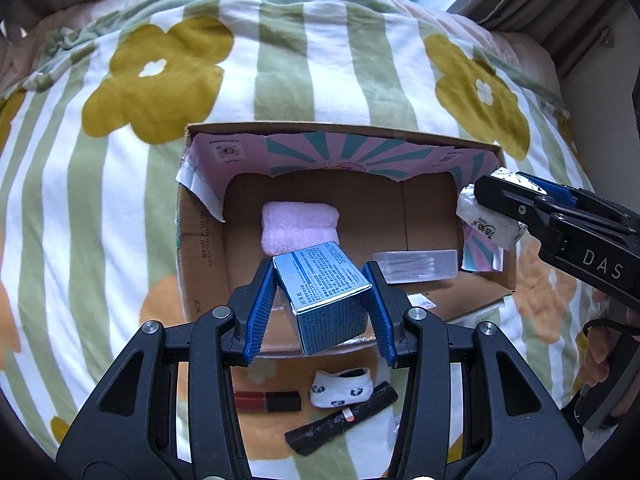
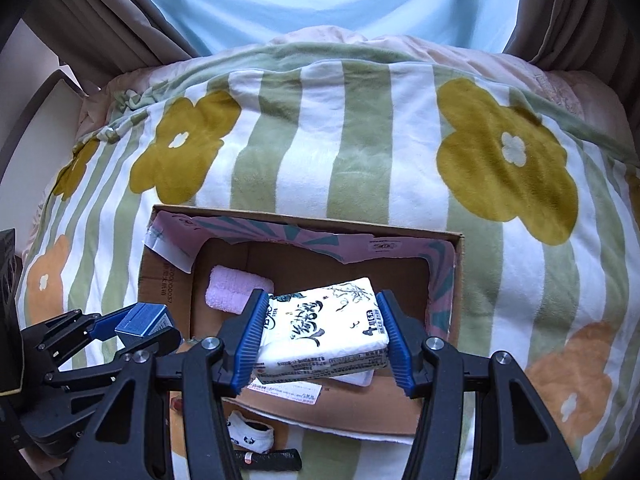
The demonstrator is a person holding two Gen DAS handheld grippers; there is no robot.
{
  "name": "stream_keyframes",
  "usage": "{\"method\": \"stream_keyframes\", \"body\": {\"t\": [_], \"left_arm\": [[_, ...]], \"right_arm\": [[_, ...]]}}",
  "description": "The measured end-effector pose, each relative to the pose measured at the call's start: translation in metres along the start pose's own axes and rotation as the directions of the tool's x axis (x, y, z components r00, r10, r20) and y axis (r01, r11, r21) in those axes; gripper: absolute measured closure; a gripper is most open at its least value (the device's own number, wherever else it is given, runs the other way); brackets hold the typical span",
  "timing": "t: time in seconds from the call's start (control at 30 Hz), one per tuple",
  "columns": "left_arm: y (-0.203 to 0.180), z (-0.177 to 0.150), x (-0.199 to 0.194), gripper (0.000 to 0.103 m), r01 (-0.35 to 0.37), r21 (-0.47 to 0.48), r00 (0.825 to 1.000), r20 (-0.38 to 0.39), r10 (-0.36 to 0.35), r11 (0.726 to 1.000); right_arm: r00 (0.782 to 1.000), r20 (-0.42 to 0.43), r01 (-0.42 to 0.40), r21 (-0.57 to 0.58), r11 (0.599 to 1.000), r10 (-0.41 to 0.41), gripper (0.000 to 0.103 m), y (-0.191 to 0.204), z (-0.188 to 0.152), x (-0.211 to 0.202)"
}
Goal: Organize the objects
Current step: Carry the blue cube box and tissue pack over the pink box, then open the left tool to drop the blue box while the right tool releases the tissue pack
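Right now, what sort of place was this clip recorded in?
Most likely a bedroom, worked on a bed. A flower-patterned fleece blanket covers a soft, rounded surface, curtains hang behind it, and the cardboard box being filled sits directly on the blanket.

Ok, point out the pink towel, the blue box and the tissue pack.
pink towel [image 1: 298, 226], left wrist view, its top.
blue box [image 1: 326, 274], left wrist view, printed top face.
tissue pack [image 2: 326, 326], right wrist view, printed front.

Clear case [image 1: 416, 266] contents blurred; black stick [image 2: 268, 460] partly hidden.
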State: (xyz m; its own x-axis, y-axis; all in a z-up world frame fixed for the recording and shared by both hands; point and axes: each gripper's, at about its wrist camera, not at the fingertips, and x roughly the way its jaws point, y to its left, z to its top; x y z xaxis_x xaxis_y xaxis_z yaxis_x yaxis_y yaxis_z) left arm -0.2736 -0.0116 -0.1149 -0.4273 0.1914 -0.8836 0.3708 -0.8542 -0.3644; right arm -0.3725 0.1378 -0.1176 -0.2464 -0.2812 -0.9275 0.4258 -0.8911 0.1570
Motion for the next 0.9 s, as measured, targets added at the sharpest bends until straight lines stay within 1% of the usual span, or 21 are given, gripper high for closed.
{"method": "stream_keyframes", "body": {"t": [0.13, 0.27, 0.43, 0.57, 0.6, 0.67, 0.7, 0.73, 0.77, 0.8, 0.9], "left_arm": [[0.001, 0.0, 0.033, 0.062, -0.019, 0.012, 0.999, -0.05, 0.019, 1.0], [0.001, -0.002, 0.058, 0.062, -0.035, 0.01, 0.996, -0.085, 0.036, 0.999], [0.003, -0.004, 0.074, 0.062, -0.041, 0.01, 0.994, -0.103, 0.042, 0.999], [0.003, -0.004, 0.078, 0.062, -0.048, 0.015, 0.992, -0.113, 0.049, 0.999], [0.003, -0.004, 0.078, 0.062, -0.052, 0.015, 0.992, -0.114, 0.054, 0.999], [0.001, -0.002, 0.077, 0.061, -0.086, 0.031, 0.99, -0.112, 0.089, 0.996], [-0.001, -0.002, 0.075, 0.057, -0.1, 0.042, 0.989, -0.109, 0.104, 0.994], [-0.002, -0.002, 0.073, 0.034, -0.105, 0.047, 0.989, -0.104, 0.11, 0.993], [-0.003, -0.002, 0.07, 0.012, -0.105, 0.049, 0.989, -0.097, 0.109, 0.993], [-0.003, -0.002, 0.067, 0.001, -0.099, 0.047, 0.991, -0.08, 0.103, 0.994], [-0.001, -0.002, 0.064, 0.0, -0.066, 0.021, 0.995, -0.078, 0.068, 0.998]], "right_arm": [[0.999, -0.042, -0.004, -0.003, 1.0, 0.004, 0.052, -0.005, 0.002, 0.03], [0.998, -0.065, -0.006, -0.009, 1.0, 0.005, 0.052, -0.006, 0.001, 0.051], [0.997, -0.082, -0.012, -0.012, 1.0, 0.011, 0.052, -0.006, 0.0, 0.064], [0.995, -0.088, -0.034, 0.001, 0.999, 0.034, 0.052, -0.007, 0.0, 0.066], [0.995, -0.093, -0.042, 0.006, 0.999, 0.042, 0.052, -0.007, 0.001, 0.067], [0.993, -0.103, -0.063, 0.025, 0.998, 0.066, 0.049, -0.008, 0.003, 0.068], [0.992, -0.101, -0.072, 0.037, 0.997, 0.075, 0.043, -0.009, 0.003, 0.068], [0.993, -0.085, -0.074, 0.05, 0.996, 0.078, 0.032, -0.01, 0.003, 0.066], [0.996, -0.053, -0.072, 0.06, 0.996, 0.076, 0.027, -0.012, 0.003, 0.062], [0.997, -0.035, -0.072, 0.063, 0.995, 0.074, 0.022, -0.012, 0.004, 0.059], [0.997, -0.024, -0.069, 0.062, 0.996, 0.07, 0.022, -0.013, 0.005, 0.053]]}}
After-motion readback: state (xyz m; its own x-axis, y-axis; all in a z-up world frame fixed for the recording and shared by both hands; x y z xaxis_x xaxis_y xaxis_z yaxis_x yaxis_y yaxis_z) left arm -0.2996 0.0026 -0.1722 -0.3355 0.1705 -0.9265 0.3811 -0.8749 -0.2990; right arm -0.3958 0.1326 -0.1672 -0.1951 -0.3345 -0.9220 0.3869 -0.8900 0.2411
